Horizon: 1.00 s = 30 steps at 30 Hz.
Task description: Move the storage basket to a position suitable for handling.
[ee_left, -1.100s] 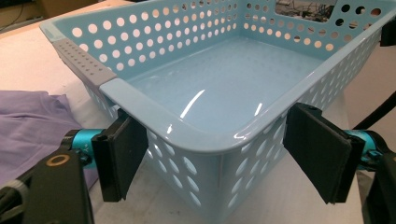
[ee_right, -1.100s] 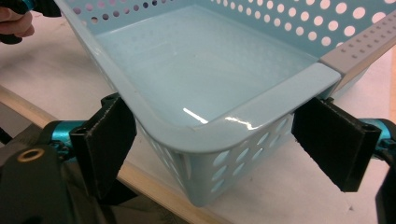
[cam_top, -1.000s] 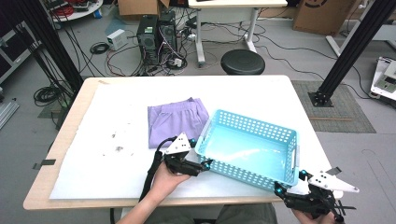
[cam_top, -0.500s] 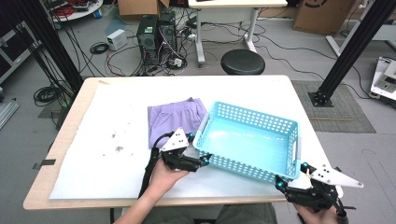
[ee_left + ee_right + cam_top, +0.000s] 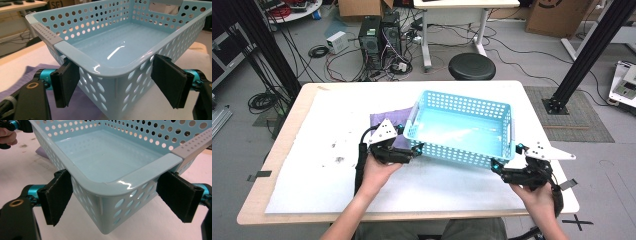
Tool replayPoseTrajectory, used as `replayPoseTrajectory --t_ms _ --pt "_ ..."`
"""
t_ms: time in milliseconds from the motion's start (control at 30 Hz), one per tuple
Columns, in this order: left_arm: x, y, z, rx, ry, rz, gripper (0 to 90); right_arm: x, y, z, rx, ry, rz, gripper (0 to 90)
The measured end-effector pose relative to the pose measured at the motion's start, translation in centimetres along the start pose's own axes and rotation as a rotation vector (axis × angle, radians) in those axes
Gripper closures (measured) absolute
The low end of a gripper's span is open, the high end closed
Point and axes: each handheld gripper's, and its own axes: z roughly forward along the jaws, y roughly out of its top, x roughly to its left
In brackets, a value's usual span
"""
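A light blue perforated basket (image 5: 460, 98) is held at its two near corners, slightly tilted, its left end over a folded purple cloth (image 5: 386, 120). My left gripper (image 5: 413, 149) is shut on the near-left corner; in the left gripper view the black pads (image 5: 65, 85) press the walls either side of the basket's rim (image 5: 82, 53). My right gripper (image 5: 499, 167) is shut on the near-right corner, its pads (image 5: 58, 196) flanking the basket's rim (image 5: 140, 176). The basket's inside is empty. The purple cloth (image 5: 15, 75) lies under the left gripper.
The table (image 5: 327, 200) carries a white sheet with dark specks (image 5: 338, 160) at the left. Beyond its far edge stand a black stool (image 5: 472, 66), computer towers (image 5: 379, 37) with cables, and a black frame post (image 5: 584, 55) at the right.
The basket has moved left and farther from the near edge, now overlapping the purple cloth. Both grippers travelled left with it, still on its near corners.
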Motion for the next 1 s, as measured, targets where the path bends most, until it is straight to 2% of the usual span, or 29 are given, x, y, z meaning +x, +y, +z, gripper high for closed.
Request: replayPoseTrajectory --t_ms 33,67,100,367,400,433,467,500,533,567,667,700,867,1000 --pt "0.3 0.0 -0.1 -0.006 0.01 -0.003 23.5 0.0 0.0 0.0 0.0 0.0 0.0 14.1" --pt "0.7 -0.1 -0.2 -0.011 0.019 -0.003 23.5 -0.3 0.5 1.1 -0.002 0.014 -0.007 14.0" --pt "1.1 -0.1 -0.3 -0.009 0.023 -0.006 23.5 -0.3 0.5 1.1 -0.002 0.014 -0.007 14.0" --pt "3.8 -0.5 -0.9 -0.002 0.065 -0.023 23.4 -1.1 2.1 4.8 0.005 0.049 -0.028 13.9" --pt "4.1 -0.5 -0.9 -0.001 0.066 -0.029 23.5 -1.2 2.6 5.7 0.009 0.058 -0.031 13.9" --pt "4.5 -0.5 -1.0 0.002 0.073 -0.029 23.5 -1.2 2.6 5.7 0.009 0.058 -0.031 13.9" --pt "4.8 -0.5 -1.0 0.001 0.077 -0.032 23.4 -1.5 3.1 6.6 0.014 0.069 -0.033 13.9" --pt "5.3 -0.6 -1.1 -0.005 0.082 -0.037 23.4 -1.5 3.1 6.6 0.014 0.069 -0.033 13.9" --pt "6.0 -0.9 -1.1 -0.014 0.093 -0.048 23.5 -1.8 3.6 7.7 0.016 0.08 -0.036 13.9" --pt "6.0 -0.9 -1.1 -0.014 0.093 -0.048 23.4 -1.8 3.6 7.7 0.016 0.08 -0.036 13.9" --pt "7.1 -1.5 -1.0 -0.013 0.103 -0.076 23.5 -2.4 4.4 9.7 0.034 0.099 -0.036 13.9" --pt "7.4 -1.7 -0.9 -0.012 0.106 -0.08 23.5 -2.4 4.4 9.7 0.034 0.099 -0.036 13.9" --pt "8.8 -2.4 -0.6 -0.022 0.126 -0.098 23.4 -3.4 4.8 12.3 0.042 0.119 -0.037 13.7" --pt "9.9 -2.7 -0.3 0.004 0.138 -0.12 23.5 -3.8 5.2 13.5 0.051 0.122 -0.033 13.5"
